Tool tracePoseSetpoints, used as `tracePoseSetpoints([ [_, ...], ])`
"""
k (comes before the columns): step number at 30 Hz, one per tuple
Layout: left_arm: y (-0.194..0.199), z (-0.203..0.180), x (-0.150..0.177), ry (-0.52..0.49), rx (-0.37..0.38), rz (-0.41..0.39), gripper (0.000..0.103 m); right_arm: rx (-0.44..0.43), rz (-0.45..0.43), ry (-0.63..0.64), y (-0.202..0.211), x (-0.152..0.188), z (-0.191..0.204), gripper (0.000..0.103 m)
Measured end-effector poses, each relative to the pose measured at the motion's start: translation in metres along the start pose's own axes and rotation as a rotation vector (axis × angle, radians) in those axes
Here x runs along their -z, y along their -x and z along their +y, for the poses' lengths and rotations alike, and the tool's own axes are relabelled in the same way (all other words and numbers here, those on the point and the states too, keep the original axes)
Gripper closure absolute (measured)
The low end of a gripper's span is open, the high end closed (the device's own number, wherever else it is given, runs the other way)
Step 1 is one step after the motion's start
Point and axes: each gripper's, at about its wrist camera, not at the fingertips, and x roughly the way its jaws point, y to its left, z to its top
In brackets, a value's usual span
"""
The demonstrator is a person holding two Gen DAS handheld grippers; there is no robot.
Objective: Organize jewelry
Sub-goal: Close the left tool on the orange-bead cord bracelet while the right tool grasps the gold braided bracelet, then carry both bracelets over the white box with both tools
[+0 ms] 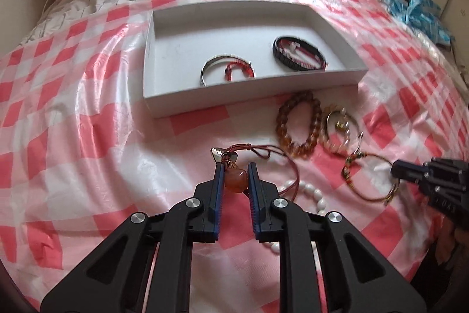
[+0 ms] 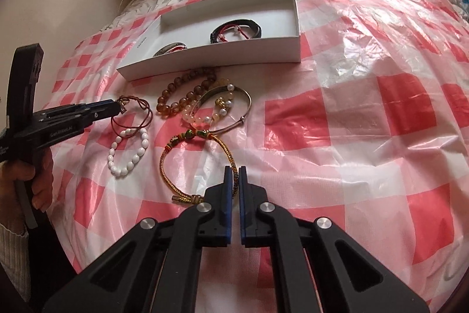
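From the left wrist's view, the left gripper point(image 1: 236, 169) is nearly closed, its blue pads pinching the red cord necklace point(image 1: 265, 150) at its amber pendant point(image 1: 234, 180); the cord loops away to the right over the pink checked sheet point(image 1: 88, 137); the white box point(image 1: 252, 96) lies ahead, near but apart, with a silver bangle point(image 1: 211, 63) and a black bracelet point(image 1: 299, 53) already inside, each with a red cord across it; outside, just before the box's front wall, lie the amber bead bracelet point(image 1: 296, 122), a pearl and gold bangle point(image 1: 341, 131) and white oval beads point(image 1: 304, 189); the right gripper point(image 1: 394, 169) comes in from the right edge, pressed together on the woven gold cord bracelet point(image 1: 366, 175).

From the right wrist's view, the right gripper point(image 2: 234, 172) has its jaws almost touching, the woven gold cord bracelet point(image 2: 178, 166) nipped at their tips; that bracelet is a thin braided loop with green beads at its far knot and a metal clasp near the gripper; the left gripper point(image 2: 118, 109) reaches in from the left at the red cord necklace point(image 2: 134, 113), with the white bead bracelet point(image 2: 127, 151) just below it.

By my reckoning the job is under halfway; two bracelets sit boxed, five pieces are still on the sheet, two of those gripped but not yet carried over.
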Motion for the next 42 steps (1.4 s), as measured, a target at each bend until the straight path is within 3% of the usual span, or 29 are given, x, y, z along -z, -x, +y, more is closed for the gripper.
tracePoseSetpoints([
  [2, -0.003, -0.002, 0.001, -0.015, -0.004, 0.008, 0.088, -0.002, -0.009, -0.007, 0.0, -0.002, 0.0, 0.096],
  [4, -0.005, -0.005, 0.003, -0.037, -0.012, 0.013, 0.087, -0.002, -0.016, 0.005, 0.0, -0.001, 0.003, 0.08],
  [5, -0.007, -0.007, 0.003, -0.044, -0.021, 0.013, 0.085, 0.0, -0.023, 0.015, -0.001, -0.003, 0.006, 0.061],
  [6, -0.008, -0.008, 0.003, -0.049, -0.032, 0.014, 0.083, 0.005, -0.033, 0.029, -0.002, -0.004, 0.01, 0.055],
  [8, -0.011, -0.009, 0.003, -0.058, -0.052, 0.011, 0.07, 0.026, -0.033, 0.066, -0.008, -0.007, 0.017, 0.055],
  [10, -0.016, -0.01, 0.004, -0.07, -0.07, 0.017, 0.069, 0.07, 0.004, 0.106, -0.019, -0.006, 0.023, 0.055],
  [11, -0.019, -0.012, 0.005, -0.076, -0.073, 0.022, 0.072, 0.089, 0.016, 0.124, -0.022, -0.005, 0.026, 0.058],
  [12, -0.02, -0.014, 0.005, -0.084, -0.064, 0.022, 0.08, 0.098, 0.017, 0.141, -0.023, -0.004, 0.029, 0.077],
  [13, -0.019, -0.017, 0.005, -0.093, -0.06, 0.022, 0.089, 0.094, 0.019, 0.148, -0.022, -0.003, 0.03, 0.09],
  [14, -0.016, -0.02, 0.005, -0.107, -0.06, 0.012, 0.089, 0.086, 0.024, 0.146, -0.022, -0.003, 0.029, 0.098],
  [19, 0.011, -0.023, -0.004, -0.078, -0.023, -0.077, 0.089, -0.026, -0.033, 0.062, -0.006, -0.007, 0.017, 0.099],
  [25, 0.042, -0.016, -0.018, 0.005, 0.047, -0.202, 0.089, -0.266, -0.217, -0.083, 0.033, -0.017, 0.001, 0.099],
  [31, 0.056, -0.022, -0.025, 0.015, 0.037, -0.292, 0.089, -0.331, -0.329, -0.115, 0.053, -0.028, 0.006, 0.099],
  [42, 0.066, -0.028, -0.03, 0.023, -0.056, -0.377, 0.089, -0.387, -0.39, -0.139, 0.047, -0.057, 0.016, 0.099],
])
